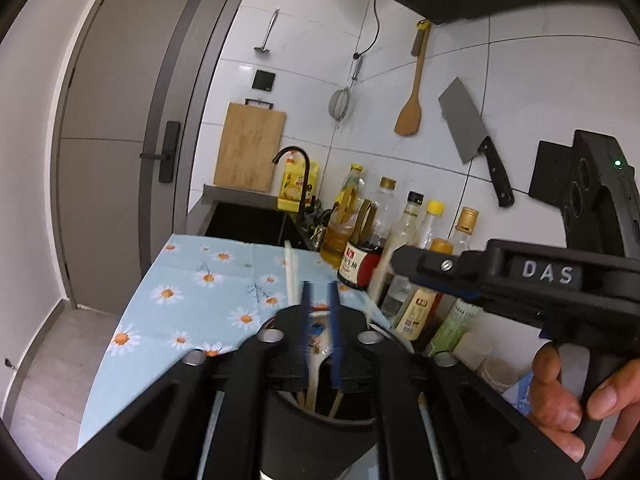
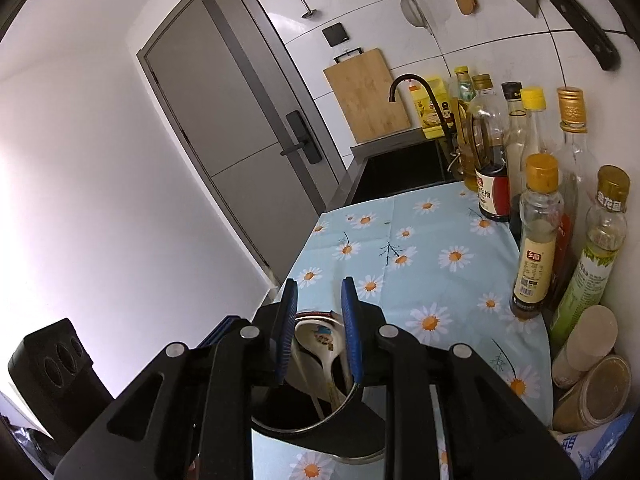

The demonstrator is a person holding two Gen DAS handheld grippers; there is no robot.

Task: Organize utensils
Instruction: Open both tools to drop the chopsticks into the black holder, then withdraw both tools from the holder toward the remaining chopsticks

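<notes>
A dark round utensil holder (image 1: 320,428) (image 2: 320,440) stands on the daisy tablecloth, right under both grippers. A white ceramic spoon (image 1: 318,336) (image 2: 320,342) with a coloured picture in its bowl stands in it, bowl up, among a few thin sticks. My left gripper (image 1: 320,300) hangs just over the holder. Its blue pads are slightly apart, and the spoon shows through the gap without being pressed. My right gripper (image 2: 319,292) (image 1: 402,264) is also over the holder, open, with tablecloth visible between its tips. A pale thin stick (image 1: 291,276) rises just left of the left finger.
Oil and sauce bottles (image 2: 536,232) (image 1: 404,240) line the wall on the right, with jars (image 2: 592,364) nearer. The blue cloth (image 2: 420,240) runs ahead to a black sink (image 2: 404,172) and faucet. A cleaver (image 1: 472,136) and wooden spatula hang on the tiles. A person's hand (image 1: 568,396) holds the right gripper.
</notes>
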